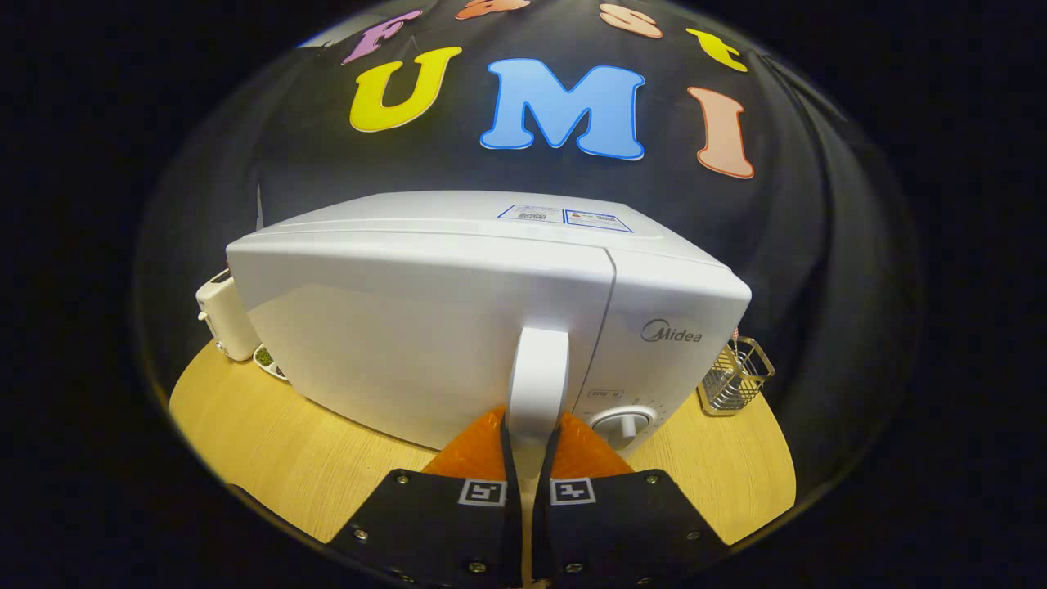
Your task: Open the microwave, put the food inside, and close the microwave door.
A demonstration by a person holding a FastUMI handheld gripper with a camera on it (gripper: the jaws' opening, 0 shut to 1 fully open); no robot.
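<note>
Wooden table [270,458]: microwave [425,327], toaster [225,315], plate [270,361], wire basket [736,378].

A white microwave [458,327] is sitting on the wooden table [270,466], its door shut and its upright handle [537,384] sticking out beside the control panel.

The gripper [530,446] has its jaws closed on the vertical white plastic door handle [537,384] of the white box-shaped microwave [425,327], one finger pressing each side. The microwave's door is shut. The microwave stands on a round light wooden table [270,442]. Left of the microwave sits a cream toaster [225,319]; right of it stands a wire mesh basket [736,378].
</note>
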